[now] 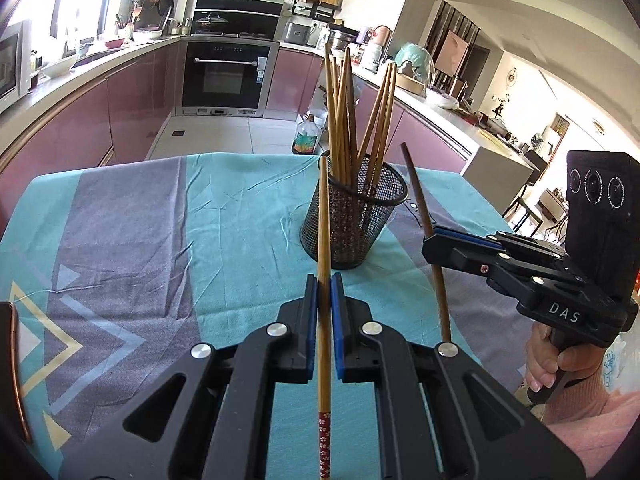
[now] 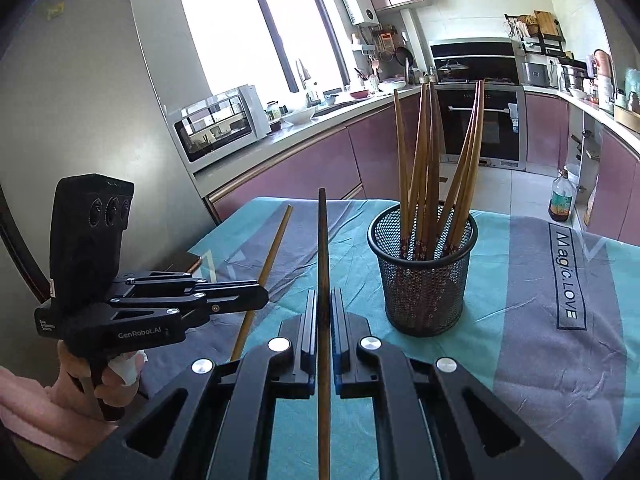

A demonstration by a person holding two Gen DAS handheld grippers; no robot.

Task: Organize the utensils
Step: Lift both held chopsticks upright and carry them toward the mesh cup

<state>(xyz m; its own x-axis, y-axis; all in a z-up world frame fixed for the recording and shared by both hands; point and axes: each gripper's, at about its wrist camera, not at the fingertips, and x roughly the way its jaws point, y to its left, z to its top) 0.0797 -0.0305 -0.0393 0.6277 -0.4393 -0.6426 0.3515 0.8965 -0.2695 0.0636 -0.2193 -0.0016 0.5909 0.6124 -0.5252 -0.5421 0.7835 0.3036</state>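
Observation:
A black mesh cup (image 1: 354, 216) (image 2: 423, 270) stands on the teal and grey cloth, with several wooden chopsticks (image 1: 344, 120) (image 2: 424, 168) leaning in it. My left gripper (image 1: 324, 280) is shut on a light wooden chopstick (image 1: 323, 240) with a red patterned end, and its tip points toward the cup. My right gripper (image 2: 325, 296) is shut on a darker chopstick (image 2: 323, 260) that points up and forward. Each gripper shows in the other's view, the right gripper (image 1: 432, 240) to the right of the cup and the left gripper (image 2: 262, 294) to its left, both above the cloth.
The table with the cloth (image 1: 160, 220) (image 2: 540, 320) fills the foreground. A dark flat object with a copper rim (image 1: 12, 360) lies at its left edge. Purple kitchen cabinets (image 1: 120, 112), an oven (image 1: 228, 76) and a bottle on the floor (image 2: 561, 200) lie beyond.

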